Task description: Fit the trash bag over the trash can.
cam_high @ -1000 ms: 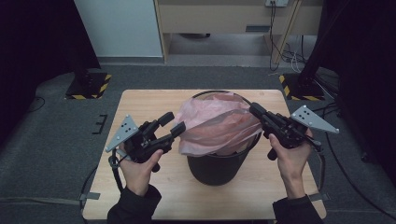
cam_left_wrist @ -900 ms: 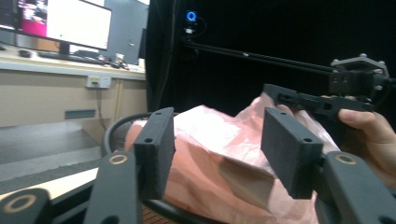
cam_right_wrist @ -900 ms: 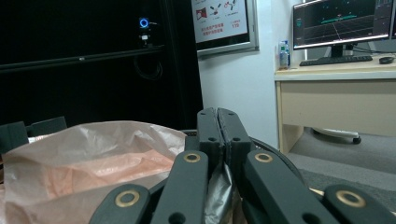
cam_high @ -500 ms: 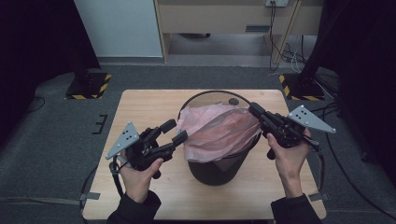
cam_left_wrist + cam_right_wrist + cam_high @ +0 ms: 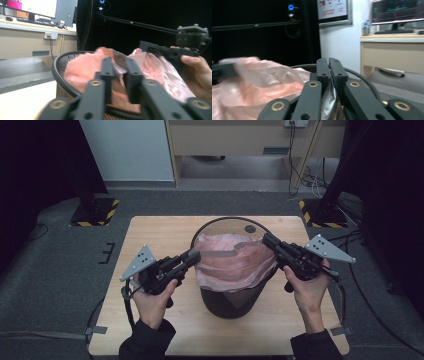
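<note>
High view | pink bag in bin | right hand-held gripper clamps bag edge | left hand-held gripper released

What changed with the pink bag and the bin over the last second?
The pink bag has come down: a second ago it ballooned above the bin, now it sags lower inside the rim. The left hand-held gripper moved right, to the bag's left edge, jaws slightly apart around a fold. The right hand-held gripper stays clamped on the bag's right edge. Bin and table have not moved.
</note>
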